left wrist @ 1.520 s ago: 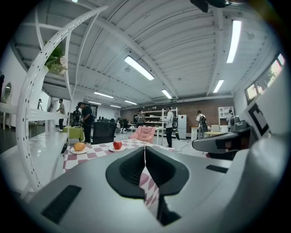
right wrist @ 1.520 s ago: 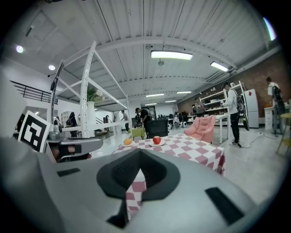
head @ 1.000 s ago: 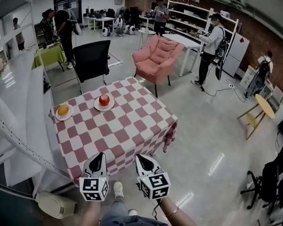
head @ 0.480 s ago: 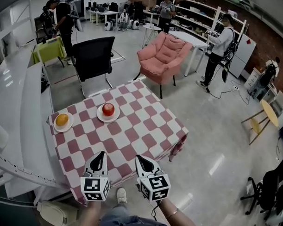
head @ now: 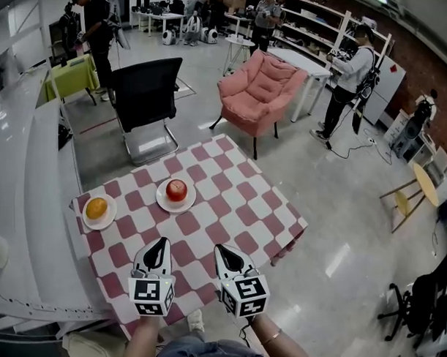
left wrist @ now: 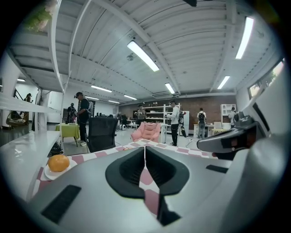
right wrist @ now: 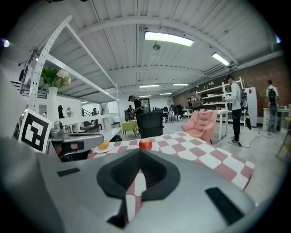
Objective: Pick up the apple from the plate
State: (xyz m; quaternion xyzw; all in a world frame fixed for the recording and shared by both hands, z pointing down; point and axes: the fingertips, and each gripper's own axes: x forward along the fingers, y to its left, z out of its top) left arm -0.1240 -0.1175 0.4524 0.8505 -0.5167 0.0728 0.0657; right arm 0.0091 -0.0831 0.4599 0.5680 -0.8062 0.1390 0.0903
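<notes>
At the table's left edge an orange (head: 96,207) sits on its own small plate (head: 86,218), no part of the job. Next comes the left gripper (head: 160,243), held over the near edge of the checked table (head: 244,211), its jaws pressed together on nothing. A little further right and well beyond it, the apple (head: 176,188) rests in the middle of its white plate (head: 162,202), untouched. The right gripper (head: 220,249) hangs beside the left one, jaws likewise closed and empty; in its own view the apple lies almost dead ahead. The step in hand looks like the approach. Next, one gripper, likely the right, must spread its jaws, reach across the table and close around the apple's sides.
</notes>
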